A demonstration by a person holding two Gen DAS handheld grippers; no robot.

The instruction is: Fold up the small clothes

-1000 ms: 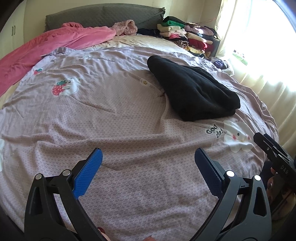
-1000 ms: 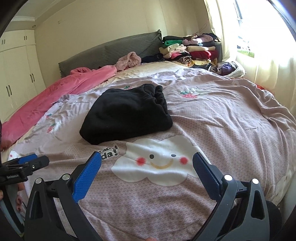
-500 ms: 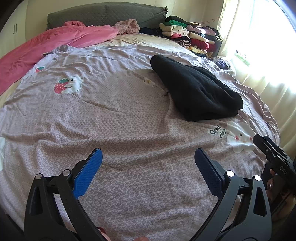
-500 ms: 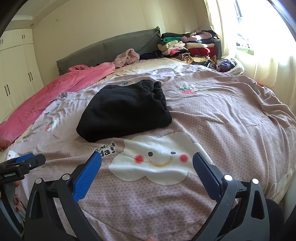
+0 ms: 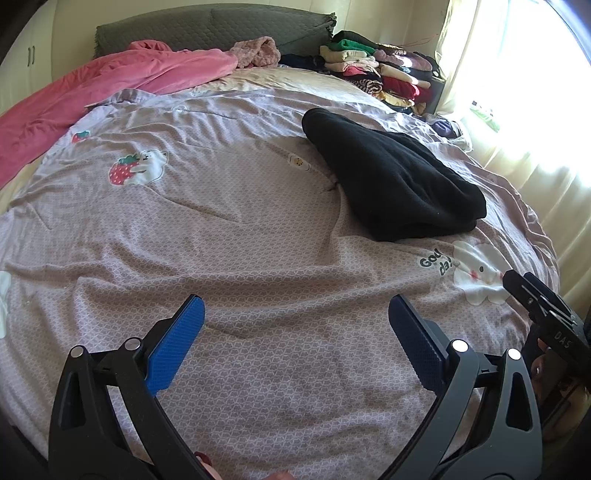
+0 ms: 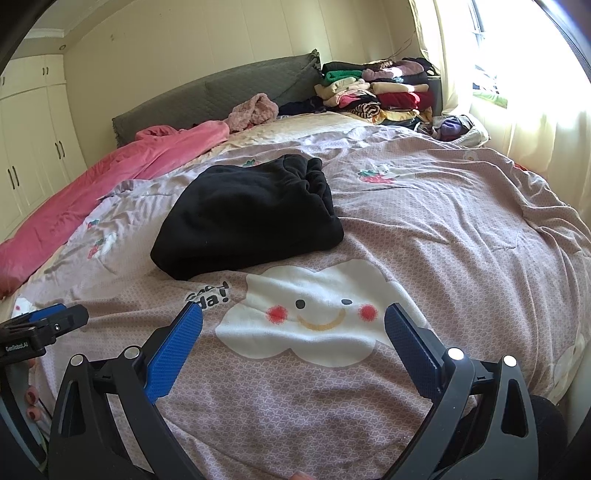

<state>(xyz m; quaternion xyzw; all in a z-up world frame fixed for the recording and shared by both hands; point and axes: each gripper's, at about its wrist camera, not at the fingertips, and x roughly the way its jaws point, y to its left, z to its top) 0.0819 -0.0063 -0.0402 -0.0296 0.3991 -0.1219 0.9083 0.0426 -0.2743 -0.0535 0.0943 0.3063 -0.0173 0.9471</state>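
Both tongs are hanging spread wide with nothing between the blue pads: the left gripper point(image 5: 295, 345) sits at the bottom of its own view over bare bedspread, and the right gripper point(image 6: 293, 347) does the same at the bottom of its view, right over the smiling cloud print point(image 6: 314, 310). One black garment point(image 6: 247, 218) lies just above the middle of the right view, and upper right of centre in the left view point(image 5: 395, 177), well ahead of both grippers and touched by neither. Honestly it looks pretty much folded already, doubled into a compact thick bundle with the gathered waistband end toward the headboard, so my guess is this piece is done or close to it and what's left is either tidying it or fetching the next item. Counting stuff: one black piece on the working area, two grippers, one lilac bedspread point(image 5: 221, 229) with cartoon prints, one pink blanket point(image 5: 110, 85) bunched along the upper left, and one fuzzy pink item point(image 5: 256, 51) up by the grey headboard point(image 5: 207, 29). In the upper right corner there's a stack of folded clothes point(image 6: 380, 88), too many and too squashed together to count properly, plus a loose heap beside it near the curtain. Can't tell which of those still need folding.
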